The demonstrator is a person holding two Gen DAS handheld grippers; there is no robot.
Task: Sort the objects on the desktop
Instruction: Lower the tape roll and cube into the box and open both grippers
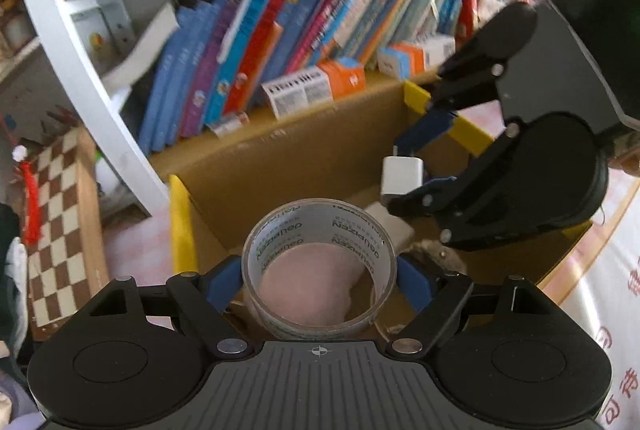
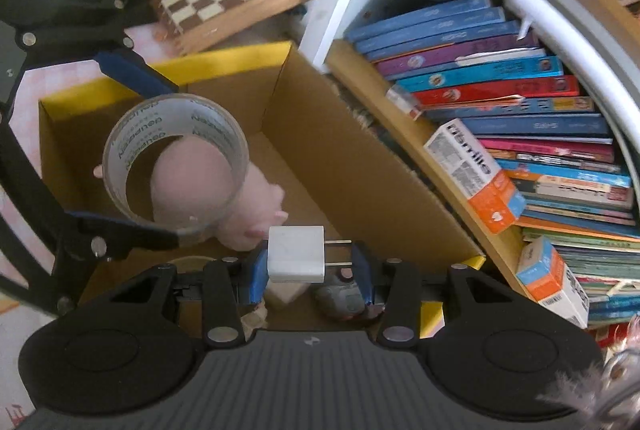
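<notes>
My left gripper (image 1: 319, 280) is shut on a clear tape roll (image 1: 316, 226) and holds it over an open cardboard box (image 1: 280, 166) with yellow flap edges. The roll also shows in the right wrist view (image 2: 136, 134), over the box (image 2: 340, 166). My right gripper (image 2: 310, 266) is shut on a white plug adapter (image 2: 296, 254), its two prongs pointing right, above the box. That gripper (image 1: 410, 170) and the adapter (image 1: 400, 178) show at the right in the left wrist view. A pink plush toy (image 2: 256, 198) lies inside the box.
A bookshelf of upright books (image 1: 280, 42) stands right behind the box, with small orange-and-white cartons (image 1: 312, 86) on its ledge. A chessboard (image 1: 56, 214) lies to the left. A white block (image 1: 390, 226) and a grey object (image 2: 340, 296) lie in the box.
</notes>
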